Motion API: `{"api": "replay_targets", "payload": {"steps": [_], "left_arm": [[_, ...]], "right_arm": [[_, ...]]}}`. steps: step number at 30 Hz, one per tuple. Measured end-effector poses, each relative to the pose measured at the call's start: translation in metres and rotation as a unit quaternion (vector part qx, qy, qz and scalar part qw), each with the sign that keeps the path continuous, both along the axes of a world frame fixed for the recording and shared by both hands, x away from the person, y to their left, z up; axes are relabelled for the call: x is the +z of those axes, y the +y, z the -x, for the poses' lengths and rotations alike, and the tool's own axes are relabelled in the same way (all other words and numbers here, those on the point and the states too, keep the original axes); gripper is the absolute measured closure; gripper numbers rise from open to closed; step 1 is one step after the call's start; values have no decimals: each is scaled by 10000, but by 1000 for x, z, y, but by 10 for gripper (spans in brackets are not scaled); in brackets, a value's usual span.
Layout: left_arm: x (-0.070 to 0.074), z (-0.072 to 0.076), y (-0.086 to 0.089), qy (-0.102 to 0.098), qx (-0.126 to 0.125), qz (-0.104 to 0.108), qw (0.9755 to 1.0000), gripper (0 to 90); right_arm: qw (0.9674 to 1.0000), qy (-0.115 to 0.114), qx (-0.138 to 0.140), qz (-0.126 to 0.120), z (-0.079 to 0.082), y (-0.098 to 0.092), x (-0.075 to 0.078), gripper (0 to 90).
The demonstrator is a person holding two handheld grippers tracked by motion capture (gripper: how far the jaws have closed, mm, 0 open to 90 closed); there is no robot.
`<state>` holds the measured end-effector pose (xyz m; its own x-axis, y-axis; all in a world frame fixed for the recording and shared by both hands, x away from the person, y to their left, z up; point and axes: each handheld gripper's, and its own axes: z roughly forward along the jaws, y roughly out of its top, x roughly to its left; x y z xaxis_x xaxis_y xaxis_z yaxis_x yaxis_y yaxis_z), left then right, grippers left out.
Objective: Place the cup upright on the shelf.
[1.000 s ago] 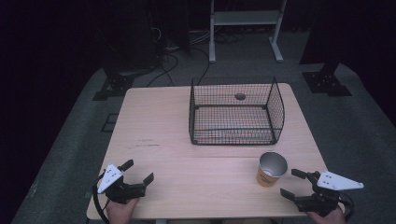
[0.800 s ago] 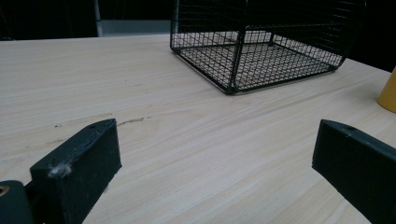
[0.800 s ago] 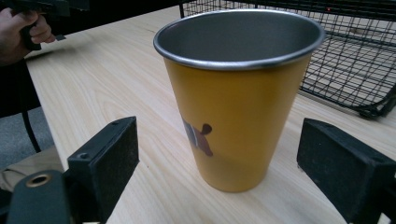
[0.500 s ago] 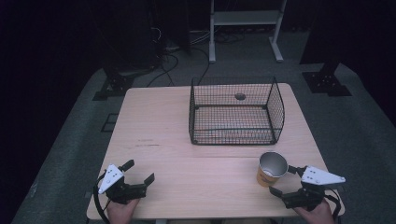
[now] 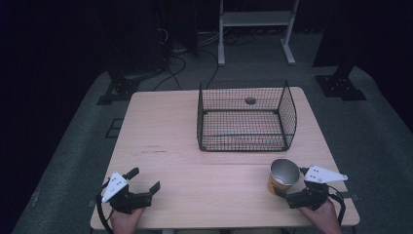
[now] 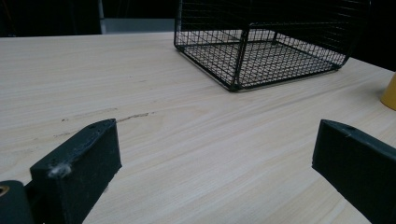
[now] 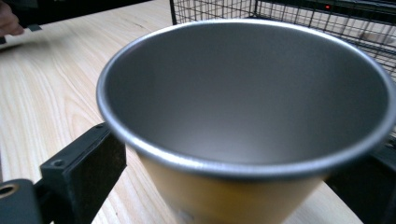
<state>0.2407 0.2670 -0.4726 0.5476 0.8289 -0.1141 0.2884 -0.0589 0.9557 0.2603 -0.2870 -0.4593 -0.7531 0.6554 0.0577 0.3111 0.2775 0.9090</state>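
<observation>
A steel cup [image 5: 284, 175] with a yellow outside stands upright near the table's front right corner. My right gripper [image 5: 291, 183] is open, with one jaw on each side of the cup. The right gripper view looks down into the cup [image 7: 247, 107], which sits between the black jaws with a small gap beside the left one. A sliver of the yellow cup [image 6: 390, 93] shows at the right edge of the left gripper view. My left gripper [image 5: 144, 179] rests open at the front left with bare table between its jaws. A black wire basket [image 5: 243, 131] stands at the back, right of centre.
The light wooden table [image 5: 160, 126] has free room across its left half and along the front. The basket [image 6: 243, 60] holds nothing that I can make out. A white metal stand [image 5: 255, 19] and cables sit on the dark floor beyond the table.
My right gripper has moved left along the front edge and its jaws now flank the cup. The left gripper has stayed still.
</observation>
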Motion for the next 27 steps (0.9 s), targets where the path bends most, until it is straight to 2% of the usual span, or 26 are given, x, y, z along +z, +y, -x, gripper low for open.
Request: {"api": "replay_targets", "payload": {"steps": [1,2,4,13,21,23,27], "left_arm": [[0,0,1,-7,1,5,10000,4],[0,0,1,-7,1,5,10000,4],[0,1,1,-15,9,15,10000,4],[0,0,4,-24,3,54,10000,4],[0,-1,1,1,-61,27,10000,4],[0,-1,0,7,-79,10,10000,4],[0,-1,2,-4,-73,49,10000,4]], "right_arm": [[10000,1,13,-48,-1,0,1,83],[10000,1,13,-48,-1,0,1,83],[10000,-8,24,-81,-2,0,2,138],[10000,7,96,-12,-3,0,8,142],[9995,17,265,-175,-11,2,28,143],[9992,30,370,-168,-16,4,38,142],[9986,65,481,-189,-22,6,46,142]]}}
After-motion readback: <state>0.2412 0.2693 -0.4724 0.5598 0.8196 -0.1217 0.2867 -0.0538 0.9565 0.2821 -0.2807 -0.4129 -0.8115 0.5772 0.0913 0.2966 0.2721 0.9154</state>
